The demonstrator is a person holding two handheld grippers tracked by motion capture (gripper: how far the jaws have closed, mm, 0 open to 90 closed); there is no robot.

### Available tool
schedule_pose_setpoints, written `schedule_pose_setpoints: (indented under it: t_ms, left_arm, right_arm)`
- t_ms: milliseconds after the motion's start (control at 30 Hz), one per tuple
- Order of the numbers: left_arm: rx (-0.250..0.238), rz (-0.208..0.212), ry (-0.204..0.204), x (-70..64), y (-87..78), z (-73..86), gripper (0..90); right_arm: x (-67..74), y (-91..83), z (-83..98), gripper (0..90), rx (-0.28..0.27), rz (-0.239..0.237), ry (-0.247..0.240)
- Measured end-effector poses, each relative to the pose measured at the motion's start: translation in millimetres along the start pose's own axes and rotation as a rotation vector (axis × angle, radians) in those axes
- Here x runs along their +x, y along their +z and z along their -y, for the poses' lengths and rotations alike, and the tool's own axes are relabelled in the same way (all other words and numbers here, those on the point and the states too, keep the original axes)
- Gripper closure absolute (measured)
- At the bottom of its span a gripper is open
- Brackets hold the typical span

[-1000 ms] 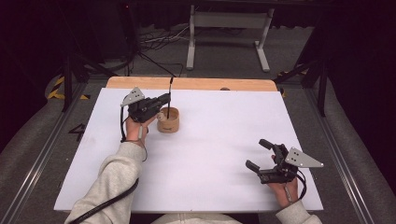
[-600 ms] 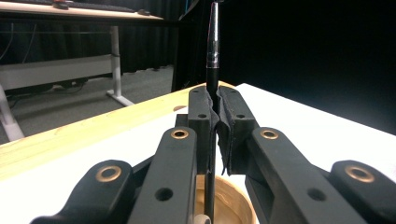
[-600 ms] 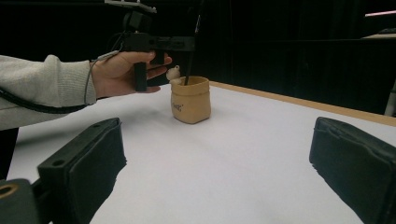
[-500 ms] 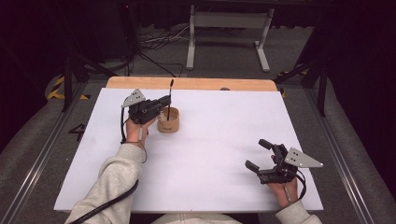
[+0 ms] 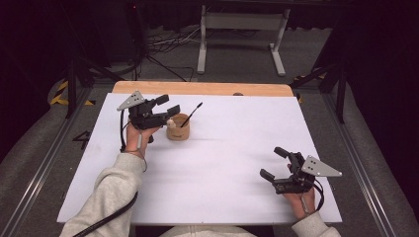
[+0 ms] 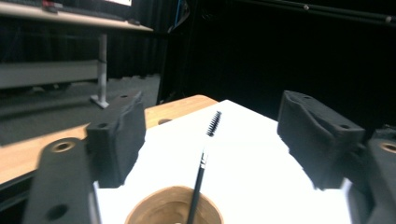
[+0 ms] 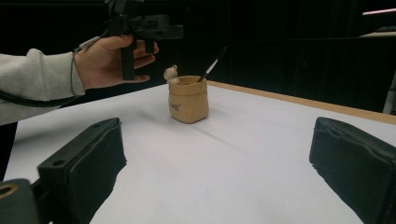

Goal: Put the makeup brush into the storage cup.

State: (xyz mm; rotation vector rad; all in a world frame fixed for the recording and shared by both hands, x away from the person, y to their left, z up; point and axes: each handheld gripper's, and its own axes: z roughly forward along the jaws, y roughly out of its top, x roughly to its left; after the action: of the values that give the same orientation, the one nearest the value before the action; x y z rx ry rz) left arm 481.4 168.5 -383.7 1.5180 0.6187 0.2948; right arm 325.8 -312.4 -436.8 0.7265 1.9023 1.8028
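High view: a tan cup stands on the white table, a thin black brush leaning inside it with bristles up (a small pale figure sits on the rim); the left gripper hangs just above and beside the cup, its jaws just opened, clear of the brush; the right gripper rests well apart, jaws wide, nothing between.

Left gripper view: the brush rises between the spread jaws, untouched.

Right gripper view: the cup stands far beyond the wide jaws.
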Motion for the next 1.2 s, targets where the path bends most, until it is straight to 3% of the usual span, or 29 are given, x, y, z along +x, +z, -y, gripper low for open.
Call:
schedule_pose_setpoints:
  t_ms: [333, 567, 833, 900, 1200]
  left_arm:
    - [0.006, 0.032, 0.021, -7.4, -25.3, -11.5, 17.7]
    - [0.012, 0.052, 0.039, -15.6, -53.0, -12.9, 15.1]
    - [0.003, 0.074, 0.039, -24.2, -76.4, -7.7, 13.2]
    - [0.022, 0.079, 0.043, -26.5, -82.0, -5.1, 13.1]
    - [0.051, 0.076, 0.051, -33.4, -90.2, 6.9, 10.4]
  right_arm:
    - [-4.2, -0.7, -2.1, 3.6, -0.006, 0.013, -0.006]
    - [-8.5, -1.5, -4.8, 3.1, -0.007, 0.017, -0.01]
    - [-10.0, 0.3, -8.2, 3.1, 0.01, 0.017, -0.036]
    - [-10.4, 1.1, -8.4, 3.1, 0.013, 0.014, -0.039]
    - [-10.3, 4.7, -8.0, 3.1, 0.034, 0.008, -0.054]
